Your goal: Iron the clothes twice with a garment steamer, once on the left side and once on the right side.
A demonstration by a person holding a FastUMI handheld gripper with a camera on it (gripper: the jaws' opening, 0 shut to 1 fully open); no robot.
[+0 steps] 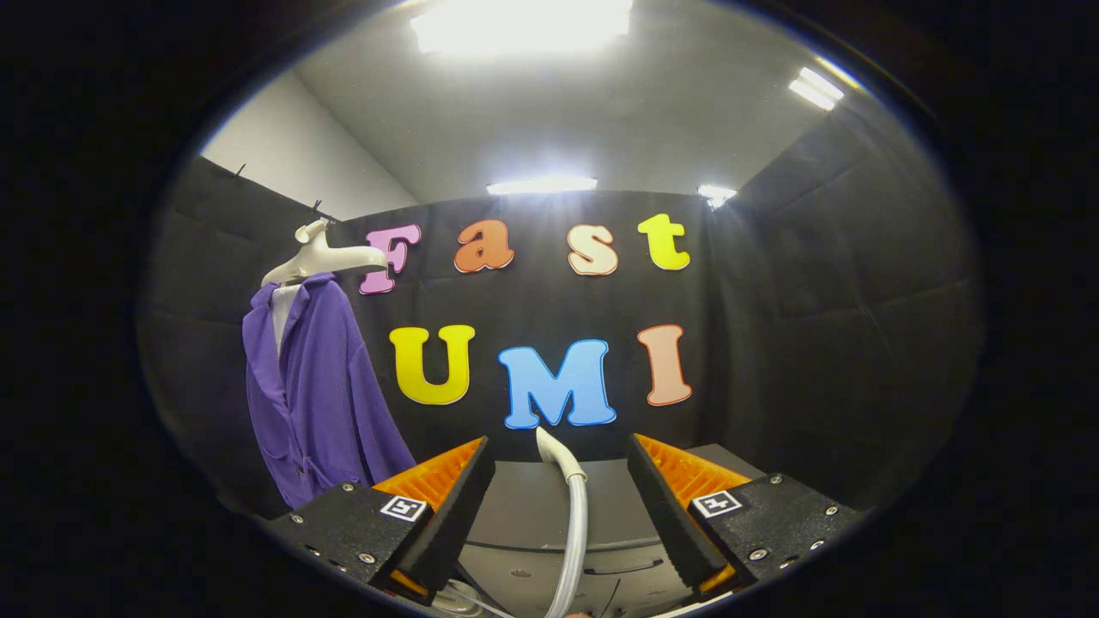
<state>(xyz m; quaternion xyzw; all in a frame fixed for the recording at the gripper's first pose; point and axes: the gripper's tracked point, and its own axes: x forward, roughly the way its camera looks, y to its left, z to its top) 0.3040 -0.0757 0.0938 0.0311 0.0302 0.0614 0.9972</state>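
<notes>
The tool (558,468) sits at the bottom centre of the frame with its two fingers (455,489) spread wide apart, pressing on nothing. Between them, touching neither, a pale grey steamer hose (573,524) rises from the bottom edge and curves to a whitish tip (549,448) at about the height of the fingertips. Behind the hose and fingers lies a grey bench (532,506), its surface stretching back to the black cloth wall. Well apart from the tool, in the left middle of the frame, a purple garment (313,403) hangs open over a white inner layer on a cream hanger (322,257) against the wall. Bright ceiling lights (524,21) glow across the top.
</notes>
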